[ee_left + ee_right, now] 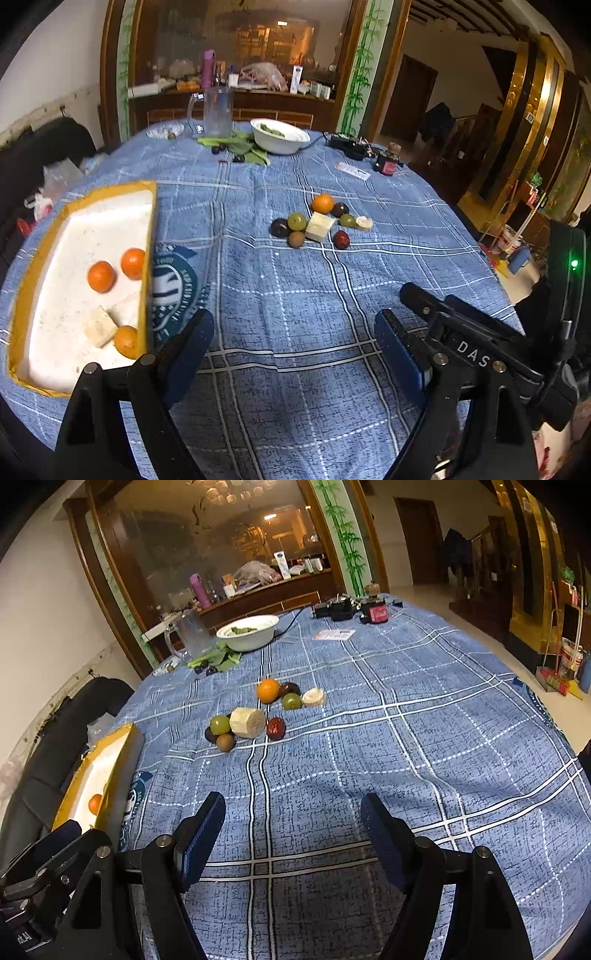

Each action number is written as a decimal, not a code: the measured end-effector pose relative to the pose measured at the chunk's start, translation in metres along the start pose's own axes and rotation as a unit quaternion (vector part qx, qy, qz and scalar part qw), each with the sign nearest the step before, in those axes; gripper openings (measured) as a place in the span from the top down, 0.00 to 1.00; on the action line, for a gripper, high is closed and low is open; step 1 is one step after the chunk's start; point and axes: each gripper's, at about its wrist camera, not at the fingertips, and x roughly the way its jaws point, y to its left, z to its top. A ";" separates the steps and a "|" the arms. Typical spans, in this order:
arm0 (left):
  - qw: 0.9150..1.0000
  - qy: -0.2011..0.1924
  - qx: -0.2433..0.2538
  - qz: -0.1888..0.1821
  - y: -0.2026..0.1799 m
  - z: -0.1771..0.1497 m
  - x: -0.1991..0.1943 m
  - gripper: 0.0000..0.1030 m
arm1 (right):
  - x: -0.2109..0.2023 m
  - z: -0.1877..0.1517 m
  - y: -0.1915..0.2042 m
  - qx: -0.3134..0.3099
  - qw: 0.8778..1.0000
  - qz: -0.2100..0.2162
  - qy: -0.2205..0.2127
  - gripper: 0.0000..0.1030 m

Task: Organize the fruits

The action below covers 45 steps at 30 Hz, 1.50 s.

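Note:
A pile of fruit lies mid-table: an orange, green grapes, dark plums, a kiwi, a red date and a pale cut chunk. At the left stands a yellow-rimmed white tray holding three oranges and a pale chunk. My left gripper hovers open over the cloth beside the tray, nothing between its fingers. My right gripper is open too, short of the pile.
A blue plaid cloth covers the round table. At the far side stand a white bowl with greens, a glass jug, a small plate, black devices and a red-labelled jar. A dark chair sits at left.

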 end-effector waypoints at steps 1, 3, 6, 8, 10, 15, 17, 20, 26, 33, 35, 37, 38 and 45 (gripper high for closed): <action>1.000 0.001 -0.004 -0.006 0.002 0.004 -0.001 0.15 | 0.002 0.001 0.000 0.003 1.000 0.003 0.004 0.23; 1.000 -0.010 -0.010 -0.008 0.006 0.013 -0.008 0.15 | 0.001 0.008 0.001 0.004 1.000 0.001 0.005 0.23; 0.999 -0.039 -0.016 -0.001 0.013 0.022 -0.023 0.15 | -0.012 0.024 0.006 -0.011 1.000 -0.014 -0.019 0.23; 0.998 -0.057 -0.017 0.008 0.018 0.023 -0.032 0.14 | -0.020 0.029 0.008 -0.015 0.999 -0.021 -0.032 0.23; 0.998 -0.061 -0.023 0.017 0.025 0.022 -0.033 0.14 | -0.023 0.030 0.009 -0.018 0.999 -0.021 -0.035 0.23; 0.998 -0.030 -0.056 0.020 0.046 0.012 -0.017 0.13 | -0.005 0.014 0.013 -0.022 1.000 -0.015 -0.006 0.22; 0.998 -0.022 -0.057 0.023 0.048 0.009 -0.013 0.13 | 0.003 0.009 0.014 -0.022 1.000 -0.010 0.005 0.22; 0.998 -0.019 -0.053 0.028 0.048 0.009 -0.010 0.13 | 0.007 0.010 0.012 -0.023 1.000 -0.001 0.010 0.23; 0.998 -0.006 -0.042 0.055 0.049 0.014 0.012 0.13 | 0.017 0.033 -0.010 -0.012 1.000 0.013 0.008 0.23; 0.999 0.029 -0.024 0.015 0.033 0.034 0.060 0.15 | 0.066 0.062 -0.017 -0.023 0.998 0.031 0.043 0.34; 0.998 0.042 -0.035 -0.006 0.033 0.040 0.073 0.26 | 0.079 0.066 -0.014 -0.027 0.997 0.039 0.055 0.39; 0.998 0.047 -0.038 -0.003 0.035 0.044 0.081 0.29 | 0.094 0.070 -0.006 -0.029 0.996 0.056 0.069 0.43; 0.998 0.045 -0.039 0.001 0.037 0.044 0.083 0.29 | 0.104 0.074 -0.001 -0.027 0.995 0.068 0.073 0.44; 0.997 0.053 -0.042 0.027 0.048 0.050 0.096 0.29 | 0.151 0.088 0.030 -0.036 0.991 0.100 0.087 0.44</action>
